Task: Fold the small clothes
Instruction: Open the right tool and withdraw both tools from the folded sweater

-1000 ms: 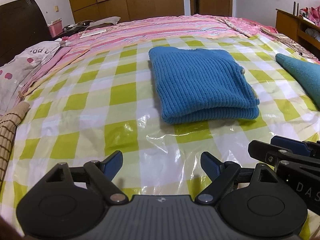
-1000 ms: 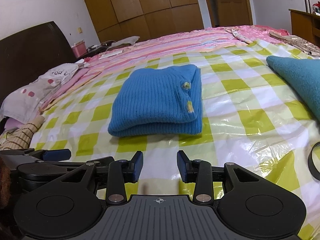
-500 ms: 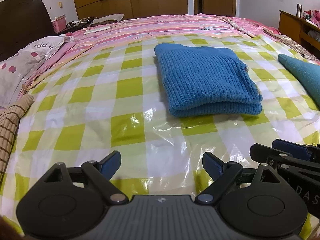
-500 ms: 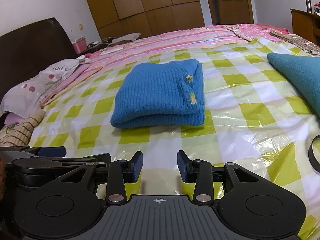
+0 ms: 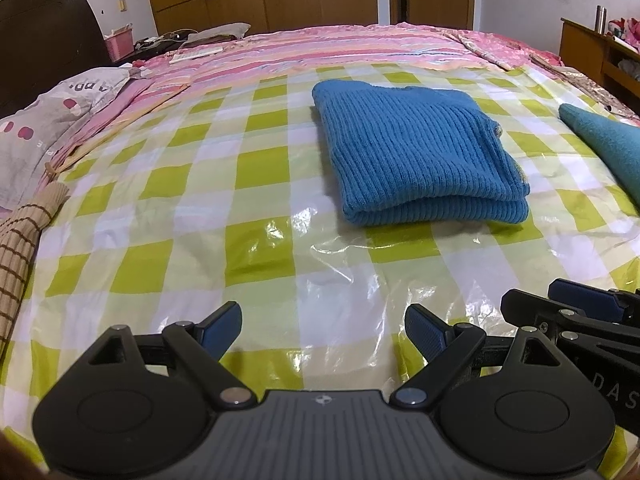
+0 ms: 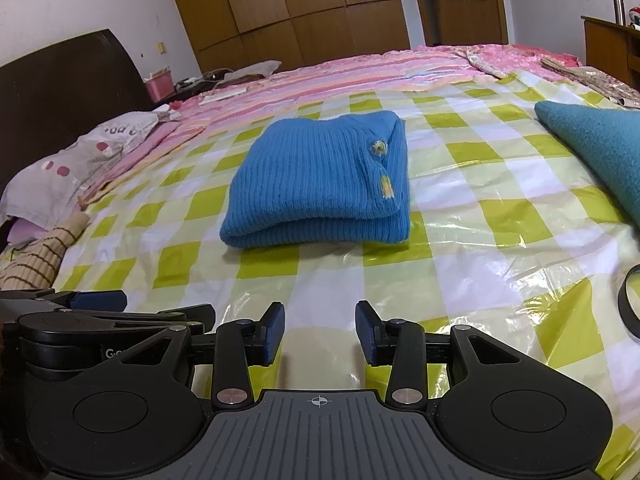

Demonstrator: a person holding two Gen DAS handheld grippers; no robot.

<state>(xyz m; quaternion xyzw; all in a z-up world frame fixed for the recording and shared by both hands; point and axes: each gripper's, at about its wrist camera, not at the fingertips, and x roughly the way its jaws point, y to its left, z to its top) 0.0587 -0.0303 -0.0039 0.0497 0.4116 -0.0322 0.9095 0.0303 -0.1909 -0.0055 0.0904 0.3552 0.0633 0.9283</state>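
Note:
A folded blue ribbed sweater [image 5: 416, 160] [image 6: 320, 184] lies flat on the green-and-white checked plastic sheet [image 5: 260, 168] that covers the bed. Both grippers hover side by side over the sheet's near edge, well short of the sweater. My left gripper [image 5: 324, 326] is wide open with only sheet between its blue pads. The jaws of my right gripper [image 6: 320, 330] are narrower apart and opening, with nothing between them. One blue finger [image 5: 580, 302] of the right gripper shows at the right edge of the left wrist view.
A teal garment [image 5: 604, 148] [image 6: 596, 140] lies at the right. A beige striped garment [image 5: 16, 256] [image 6: 36, 256] and a pillow [image 5: 52, 120] are at the left. A black ring [image 6: 630, 304] sits at the right edge. A wooden cabinet [image 5: 600, 52] stands beyond the bed.
Both grippers stay in almost the same place and the sweater has not moved. The right jaws look barely wider than before.

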